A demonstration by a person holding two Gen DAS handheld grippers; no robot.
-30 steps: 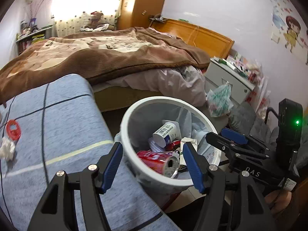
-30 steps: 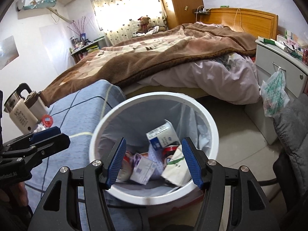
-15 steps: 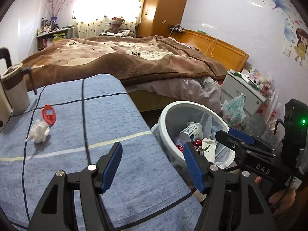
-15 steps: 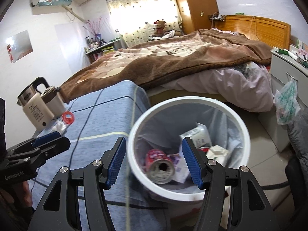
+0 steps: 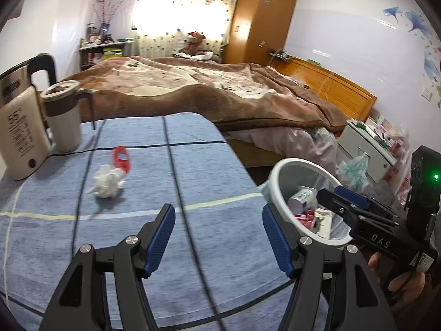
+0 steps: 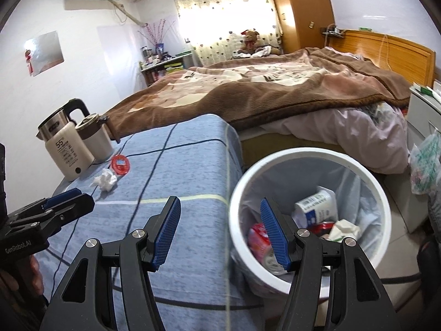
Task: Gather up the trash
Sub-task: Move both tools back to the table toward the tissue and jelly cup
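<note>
Blue pads on our left gripper (image 5: 219,237) and right gripper (image 6: 220,233) stand apart, empty; crumpled tissue (image 5: 108,180) ahead-left of the left fingers, bin (image 6: 308,157) under the right finger.

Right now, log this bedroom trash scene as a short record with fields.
surface: blue checked cloth covering the table
trash left: crumpled white tissue beside a red round gadget
bin: white round plastic bin beside the table, holding a white carton and red packaging
appliances: cream electric kettle, beige lidded jug
left gripper: open, empty
right gripper: open, empty
</note>
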